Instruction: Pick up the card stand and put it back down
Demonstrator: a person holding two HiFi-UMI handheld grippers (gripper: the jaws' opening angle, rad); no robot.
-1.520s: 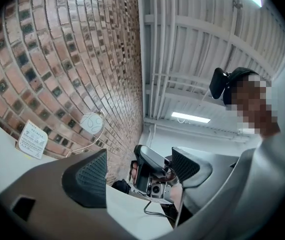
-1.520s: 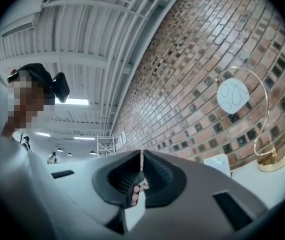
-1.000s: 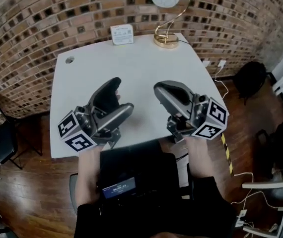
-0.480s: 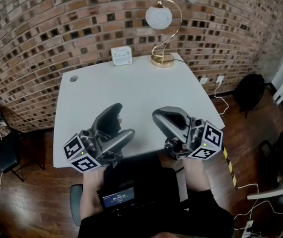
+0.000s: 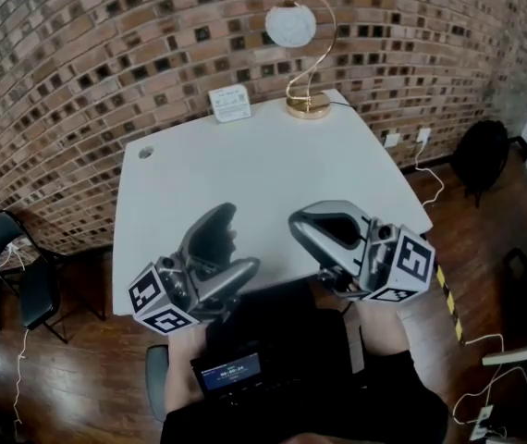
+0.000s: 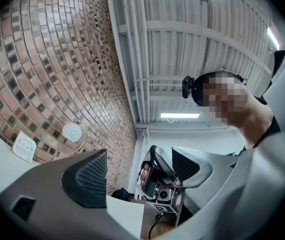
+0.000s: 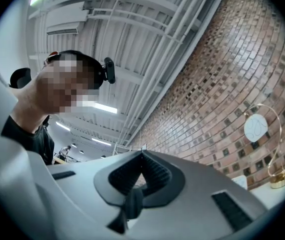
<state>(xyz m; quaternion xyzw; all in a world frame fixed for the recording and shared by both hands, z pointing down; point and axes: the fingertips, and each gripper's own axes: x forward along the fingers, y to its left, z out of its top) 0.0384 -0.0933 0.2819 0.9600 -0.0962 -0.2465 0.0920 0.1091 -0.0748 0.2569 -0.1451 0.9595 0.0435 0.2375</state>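
white card stand [image 5: 230, 105], upright, far edge of table [image 5: 254, 169]

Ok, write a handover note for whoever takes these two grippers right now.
Grippers: the left gripper is open and empty, and the right gripper is shut and empty. Both are held over the near edge of the table.
Things: the card stand stands at the far edge by the brick wall, left of the gold lamp.
Done: nothing that shows, since neither gripper is near the stand.
Left: reach across, grip the card stand, lift it, set it back down.
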